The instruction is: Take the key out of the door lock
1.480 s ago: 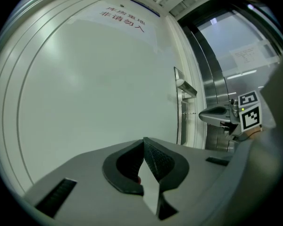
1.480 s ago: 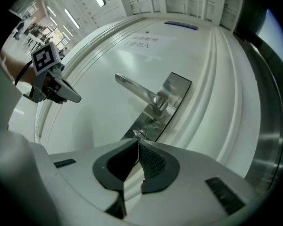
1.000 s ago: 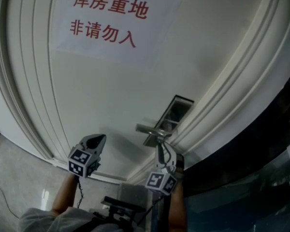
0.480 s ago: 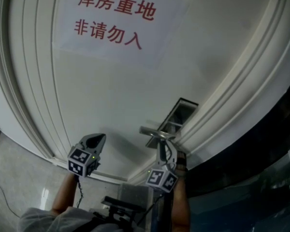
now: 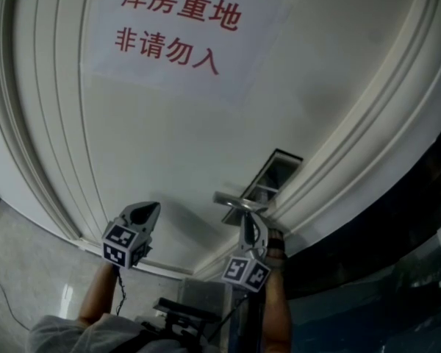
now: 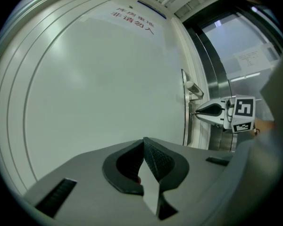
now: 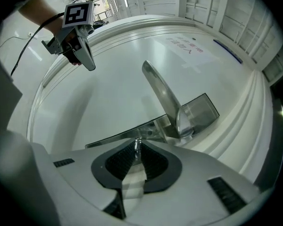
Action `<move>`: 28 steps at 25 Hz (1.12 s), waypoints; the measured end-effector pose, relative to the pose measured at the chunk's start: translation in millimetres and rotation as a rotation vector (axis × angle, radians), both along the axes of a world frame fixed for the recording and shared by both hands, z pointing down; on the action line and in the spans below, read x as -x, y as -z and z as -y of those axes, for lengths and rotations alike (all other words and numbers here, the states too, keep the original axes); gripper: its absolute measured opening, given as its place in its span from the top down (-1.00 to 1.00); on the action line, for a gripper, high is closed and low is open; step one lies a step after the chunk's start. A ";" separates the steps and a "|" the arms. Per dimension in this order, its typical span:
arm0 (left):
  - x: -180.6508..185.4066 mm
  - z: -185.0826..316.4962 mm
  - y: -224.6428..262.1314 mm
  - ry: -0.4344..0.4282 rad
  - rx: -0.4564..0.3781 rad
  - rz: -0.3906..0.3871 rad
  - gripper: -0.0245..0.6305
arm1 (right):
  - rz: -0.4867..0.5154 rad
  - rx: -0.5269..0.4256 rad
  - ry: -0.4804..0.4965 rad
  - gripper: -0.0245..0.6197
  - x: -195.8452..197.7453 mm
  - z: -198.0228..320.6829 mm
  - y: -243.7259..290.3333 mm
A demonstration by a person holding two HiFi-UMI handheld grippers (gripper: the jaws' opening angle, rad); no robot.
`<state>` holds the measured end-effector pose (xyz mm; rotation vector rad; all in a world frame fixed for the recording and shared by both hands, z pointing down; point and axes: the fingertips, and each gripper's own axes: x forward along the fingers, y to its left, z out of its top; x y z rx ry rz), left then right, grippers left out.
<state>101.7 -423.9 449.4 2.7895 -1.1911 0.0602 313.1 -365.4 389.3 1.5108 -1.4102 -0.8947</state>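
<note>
Your right tongs (image 5: 245, 228) are pinched shut on the small silver key (image 7: 137, 145), seen in the right gripper view as a thin metal sliver between the ribbed black pads. The key sits at the polished steel lock plate (image 7: 200, 112), just below the silver lever door handle (image 7: 160, 91). The pad tips cover the keyhole, so you cannot tell whether the blade is seated in the lock or partly out. In the head view the key itself is too small to find. There the tongs tip meets the plate under the handle (image 5: 231, 199), at about 6 o'clock.

Your left tongs (image 6: 144, 147) are closed tip to tip with nothing gripped. They hang off the white panelled door (image 5: 169, 138) at about 7 o'clock in the head view, well apart from the lock.

At 12 o'clock a white paper sign (image 5: 176, 31) on the door reads in red characters 库房重地 over 非请勿入. From both gripper views the same sign is too small and skewed to read. Its top edge and the door's right side are cut off by the head view's frame.
</note>
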 end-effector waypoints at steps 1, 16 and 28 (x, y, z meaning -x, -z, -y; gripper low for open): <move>0.7 0.0 0.1 0.001 0.000 0.000 0.91 | -0.007 0.000 -0.004 0.79 -0.2 0.2 -0.7; 13.6 -6.2 3.7 0.015 -0.002 -0.008 0.91 | -0.154 0.015 -0.035 0.84 -0.2 1.4 -3.2; 14.5 -18.1 7.7 0.009 -0.012 -0.006 0.91 | -0.320 0.034 -0.048 0.85 0.9 0.9 -6.1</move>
